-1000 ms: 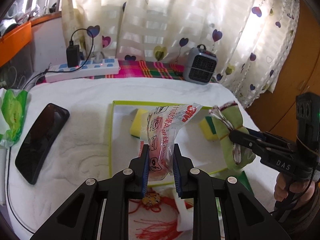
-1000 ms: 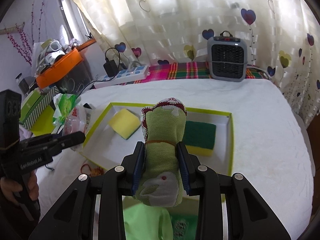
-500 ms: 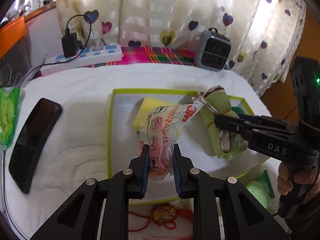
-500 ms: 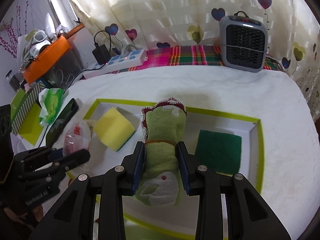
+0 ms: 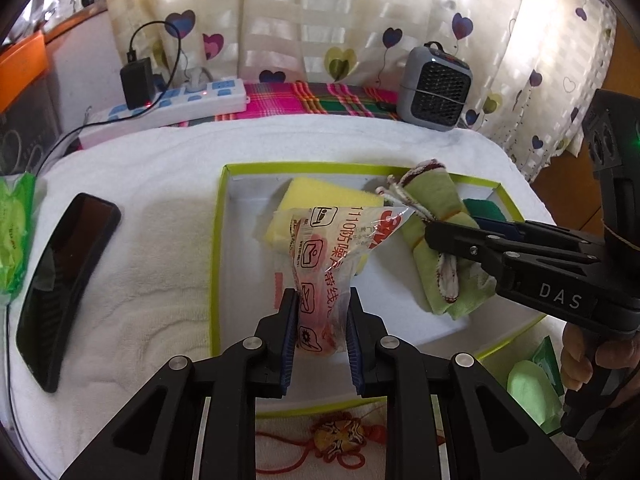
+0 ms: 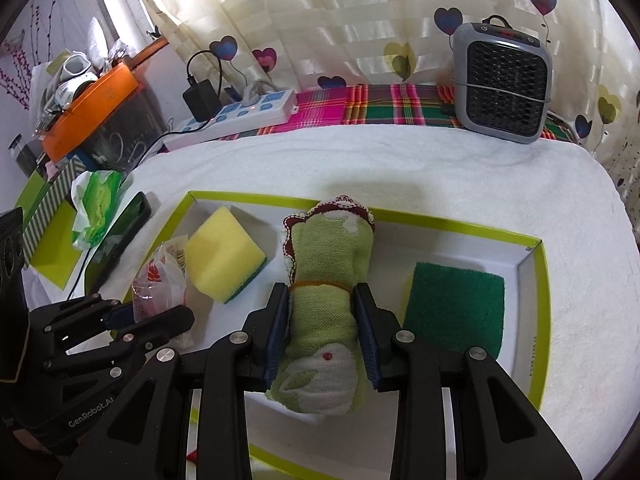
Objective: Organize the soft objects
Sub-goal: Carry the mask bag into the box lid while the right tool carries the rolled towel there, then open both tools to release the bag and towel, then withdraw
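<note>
Green sponge [image 5: 482, 209] mostly hidden behind rolled towel [image 5: 436, 216].

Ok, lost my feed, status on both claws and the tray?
Left claw shut on earplug packet. Right claw shut on rolled green towel. Both over tray; two sponges already inside.

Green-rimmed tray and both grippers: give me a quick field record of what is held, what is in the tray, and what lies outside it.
left gripper: shut on plastic packet, over the tray's left part
right gripper: shut on rolled green cloth, over the tray's middle
tray: green rim, white floor, on white towel
in tray: yellow sponge at left; green scouring pad at right
outside tray, left: black phone, green wrapper
far edge: power strip, small heater
cloth touching tray floor: cannot tell
</note>
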### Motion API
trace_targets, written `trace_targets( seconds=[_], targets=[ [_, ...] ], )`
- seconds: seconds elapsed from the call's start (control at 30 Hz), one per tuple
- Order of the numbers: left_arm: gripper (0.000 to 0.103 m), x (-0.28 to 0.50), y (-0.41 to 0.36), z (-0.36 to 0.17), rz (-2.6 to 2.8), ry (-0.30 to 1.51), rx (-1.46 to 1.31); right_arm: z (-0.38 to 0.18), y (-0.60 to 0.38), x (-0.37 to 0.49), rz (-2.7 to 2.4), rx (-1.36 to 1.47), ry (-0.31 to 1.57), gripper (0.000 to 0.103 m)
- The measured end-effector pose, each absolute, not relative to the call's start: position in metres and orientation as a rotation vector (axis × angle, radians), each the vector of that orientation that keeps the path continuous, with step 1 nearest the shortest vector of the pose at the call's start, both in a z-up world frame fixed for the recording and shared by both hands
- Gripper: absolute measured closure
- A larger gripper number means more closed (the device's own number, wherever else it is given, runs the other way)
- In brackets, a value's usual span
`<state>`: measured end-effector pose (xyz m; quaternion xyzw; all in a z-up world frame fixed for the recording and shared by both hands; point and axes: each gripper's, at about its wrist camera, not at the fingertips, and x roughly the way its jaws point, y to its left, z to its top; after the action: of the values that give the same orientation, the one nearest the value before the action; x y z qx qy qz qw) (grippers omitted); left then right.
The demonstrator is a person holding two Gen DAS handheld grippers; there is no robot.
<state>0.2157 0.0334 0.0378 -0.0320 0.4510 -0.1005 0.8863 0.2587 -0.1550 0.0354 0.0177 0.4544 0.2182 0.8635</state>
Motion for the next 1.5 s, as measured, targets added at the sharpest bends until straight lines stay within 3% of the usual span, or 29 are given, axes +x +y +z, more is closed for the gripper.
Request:
trace_targets(
  seconds=[0.27, 0.53, 0.97, 1.5],
  targets=[
    [0.078, 0.217, 0.036, 0.037, -0.191, 0.942, -0.076, 0.034, -0.152, 0.259, 0.470, 0.058, 0.961, 0.068],
    [0.060, 0.215, 0.036, 0.041, -0.174, 0.929, -0.065, 0.033, -0.151, 0.260, 0.460, 0.045, 0.948, 0.064],
    [0.057, 0.209, 0.034, 0.045, -0.162, 0.913, -0.061, 0.042, -0.147, 0.251, 0.457, 0.010, 0.895, 0.045],
    [0.053, 0.190, 0.038, 0.058, -0.147, 0.878, -0.076, 0.050, -0.159, 0.230, 0.438, 0.033, 0.859, 0.044]
  ],
)
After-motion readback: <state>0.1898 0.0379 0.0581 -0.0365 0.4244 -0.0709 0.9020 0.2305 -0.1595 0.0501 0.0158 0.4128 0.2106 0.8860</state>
